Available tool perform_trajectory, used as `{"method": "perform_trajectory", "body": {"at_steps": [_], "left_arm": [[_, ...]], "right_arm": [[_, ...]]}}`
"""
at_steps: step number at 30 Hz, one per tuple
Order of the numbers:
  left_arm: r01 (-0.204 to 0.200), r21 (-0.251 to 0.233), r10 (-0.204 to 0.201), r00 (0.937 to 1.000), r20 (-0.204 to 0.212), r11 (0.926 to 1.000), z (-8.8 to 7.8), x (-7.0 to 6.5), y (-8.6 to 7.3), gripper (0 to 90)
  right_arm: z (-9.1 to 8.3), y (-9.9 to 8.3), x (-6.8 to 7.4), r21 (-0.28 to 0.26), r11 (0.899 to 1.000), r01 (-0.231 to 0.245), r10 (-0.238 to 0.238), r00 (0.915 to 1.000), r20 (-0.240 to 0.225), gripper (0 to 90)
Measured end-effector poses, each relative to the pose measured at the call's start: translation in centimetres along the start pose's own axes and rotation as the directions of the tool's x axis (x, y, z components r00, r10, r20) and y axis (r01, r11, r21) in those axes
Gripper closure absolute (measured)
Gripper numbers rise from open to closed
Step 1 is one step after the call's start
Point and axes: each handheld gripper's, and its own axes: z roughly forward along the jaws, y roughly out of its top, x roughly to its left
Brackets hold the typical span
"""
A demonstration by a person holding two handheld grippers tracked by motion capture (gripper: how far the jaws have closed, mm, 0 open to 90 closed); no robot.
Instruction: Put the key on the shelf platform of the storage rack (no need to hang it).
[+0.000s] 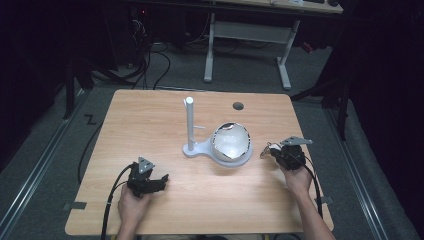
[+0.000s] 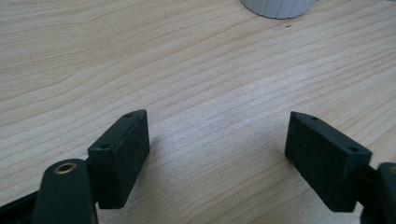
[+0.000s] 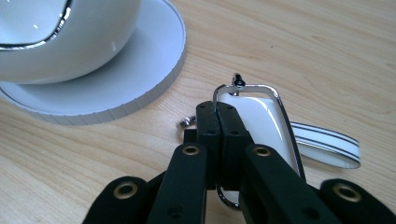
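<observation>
A small white glossy tag (image 3: 261,119) framed by a thin chrome wire loop sits at the lower centre of the right gripper view, lifted just above the wooden table. A white ribbon strap (image 3: 327,142) with dark edge stripes trails from it toward the right of the frame.

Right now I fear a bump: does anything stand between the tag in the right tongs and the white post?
Yes: the white bowl on the stand's base sits between the tag and the post.
</observation>
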Motion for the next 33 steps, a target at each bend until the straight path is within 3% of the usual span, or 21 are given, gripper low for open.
{"method": "perform_trajectory", "body": {"at_steps": [33], "left_arm": [[-0.002,0.002,0.002,1.0,0.0,1.0,0.0,0.0,0.0,22.5]], "right_arm": [[-5.2,1.8,0.2,-0.102,0.994,0.023,-0.03,0.9975,-0.064,90.0]]}}
